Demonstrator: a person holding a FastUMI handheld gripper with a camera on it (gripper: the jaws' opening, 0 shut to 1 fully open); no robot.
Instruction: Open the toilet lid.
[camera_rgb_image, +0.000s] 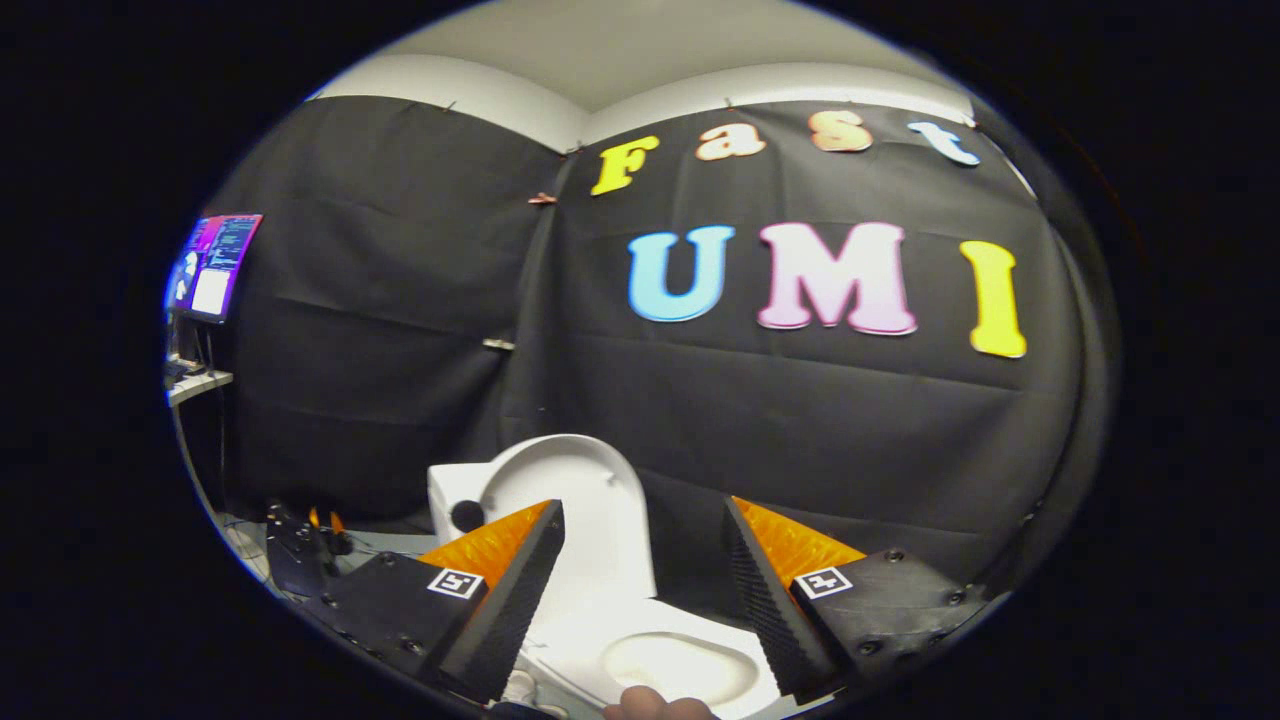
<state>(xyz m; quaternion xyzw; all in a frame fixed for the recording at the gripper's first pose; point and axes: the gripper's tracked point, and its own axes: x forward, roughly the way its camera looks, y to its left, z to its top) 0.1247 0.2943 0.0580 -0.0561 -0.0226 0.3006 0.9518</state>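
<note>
A white toilet stands below and just ahead of my gripper. Its lid is raised upright and leans back against the white tank, which carries a dark round button. The seat ring and the bowl lie open to view between my fingers. My fingers stand wide apart with nothing between them, above the seat. The left finger covers part of the lid's lower left edge.
Black cloth walls close off the back and the left. A monitor on a stand and a desk edge sit at the far left. Dark gear with cables lies on the floor left of the toilet. A hand shows under the gripper.
</note>
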